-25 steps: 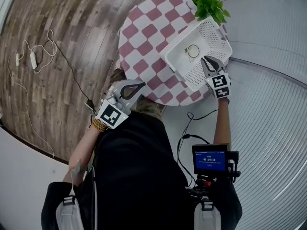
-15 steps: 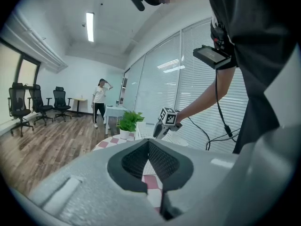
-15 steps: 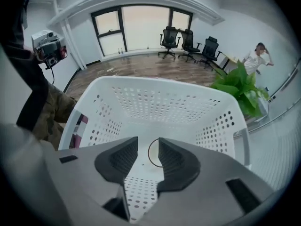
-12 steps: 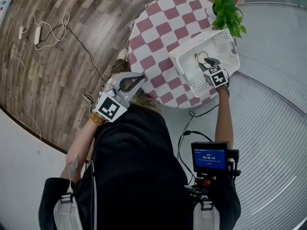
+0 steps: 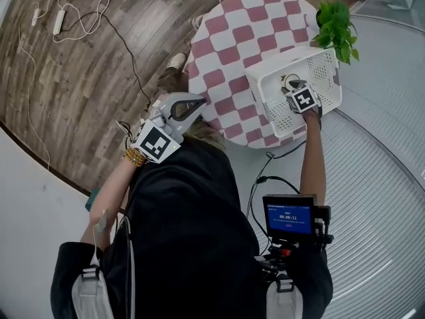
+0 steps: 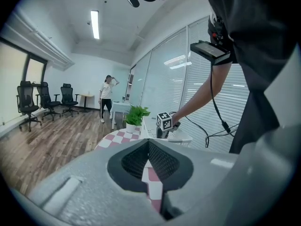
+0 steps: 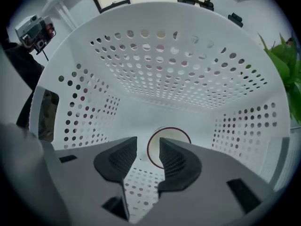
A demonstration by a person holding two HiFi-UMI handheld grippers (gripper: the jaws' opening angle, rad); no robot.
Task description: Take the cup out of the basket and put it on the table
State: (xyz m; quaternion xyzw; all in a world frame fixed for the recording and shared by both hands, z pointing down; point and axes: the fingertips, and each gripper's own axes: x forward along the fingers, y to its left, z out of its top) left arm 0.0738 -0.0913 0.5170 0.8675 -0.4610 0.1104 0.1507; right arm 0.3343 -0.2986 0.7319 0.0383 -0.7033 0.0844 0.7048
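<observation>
The white perforated basket stands at the right edge of the round checkered table. A pale cup with a dark red rim sits on the basket floor, small in the head view. My right gripper points straight down inside the basket, just above the cup. Its jaws are open and have just been opening. The cup's left rim shows in the gap below them, and no pad presses on it. My left gripper hangs off the table's near left edge, shut and holding nothing.
A potted plant stands on the table right behind the basket. Cables and a power strip lie on the wood floor at the left. A small monitor hangs at the person's waist. Far off, a person stands near office chairs.
My right gripper has dropped from the basket's near rim down into the basket over the cup, and its jaws have spread. The left gripper has shifted a little toward the table.
</observation>
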